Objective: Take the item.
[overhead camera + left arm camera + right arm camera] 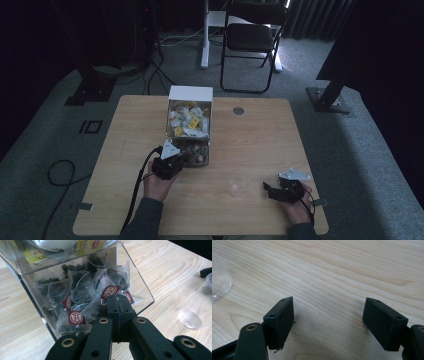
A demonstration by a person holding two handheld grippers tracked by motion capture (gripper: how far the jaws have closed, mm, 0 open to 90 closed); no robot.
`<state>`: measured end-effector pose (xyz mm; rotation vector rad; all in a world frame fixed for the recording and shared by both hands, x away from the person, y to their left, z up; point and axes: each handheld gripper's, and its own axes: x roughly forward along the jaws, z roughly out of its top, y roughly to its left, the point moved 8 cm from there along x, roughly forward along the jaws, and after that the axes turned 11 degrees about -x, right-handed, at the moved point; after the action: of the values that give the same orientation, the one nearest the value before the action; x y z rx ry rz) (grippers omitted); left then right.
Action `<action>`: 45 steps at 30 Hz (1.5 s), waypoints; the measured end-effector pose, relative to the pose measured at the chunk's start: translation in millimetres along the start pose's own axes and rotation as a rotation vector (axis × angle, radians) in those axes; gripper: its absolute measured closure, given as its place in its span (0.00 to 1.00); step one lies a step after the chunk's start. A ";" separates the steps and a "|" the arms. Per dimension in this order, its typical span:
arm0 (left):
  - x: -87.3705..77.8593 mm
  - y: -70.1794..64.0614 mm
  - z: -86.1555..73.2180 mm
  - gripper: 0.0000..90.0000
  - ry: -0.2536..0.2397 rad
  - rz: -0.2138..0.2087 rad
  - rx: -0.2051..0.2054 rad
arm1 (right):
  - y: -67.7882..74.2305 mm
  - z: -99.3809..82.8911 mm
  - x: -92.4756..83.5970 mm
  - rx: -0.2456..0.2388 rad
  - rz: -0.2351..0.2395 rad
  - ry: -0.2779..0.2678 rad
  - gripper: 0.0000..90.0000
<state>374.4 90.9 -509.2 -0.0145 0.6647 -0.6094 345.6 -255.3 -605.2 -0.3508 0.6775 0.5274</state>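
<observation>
A clear dispenser box (pixel 172 131) with a white back stands mid-table. Its upper part holds yellow-tagged tea bags (pixel 187 120); the open tray below holds dark pyramid tea bags with maroon tags (pixel 75 316). My left gripper (pixel 119 302) is shut, its tips pushed in among those dark bags just under one maroon tag (pixel 111 291). I cannot tell whether a bag is pinched. In the high view the left gripper (pixel 182 159) sits at the tray's mouth. My right gripper (pixel 329 312) rests open over bare wood, right of a clear plastic cup (pixel 238 182).
The cup (pixel 197 310) stands empty between the two hands, its rim (pixel 219 282) at the left edge of the right gripper view. A round grommet (pixel 238 110) sits near the table's far edge. A folding chair (pixel 252 40) stands beyond the table.
</observation>
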 end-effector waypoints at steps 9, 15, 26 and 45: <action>-5.8 -3.9 5.4 1.00 -0.014 -0.005 0.015 | 0.0 0.0 0.0 0.001 0.000 0.000 0.28; -8.5 -6.3 7.8 1.00 -0.018 -0.013 0.018 | 0.0 0.0 0.0 0.000 0.000 0.000 0.28; -15.1 -9.4 12.0 1.00 -0.026 -0.029 0.022 | 0.1 0.0 0.0 0.000 0.000 0.000 0.28; -25.8 -27.1 22.7 1.00 -0.039 -0.099 0.034 | 0.1 0.0 0.0 0.000 0.000 0.000 0.28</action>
<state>357.3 78.3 -470.9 -0.0280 0.6188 -0.7140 345.6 -255.2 -605.2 -0.3506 0.6770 0.5271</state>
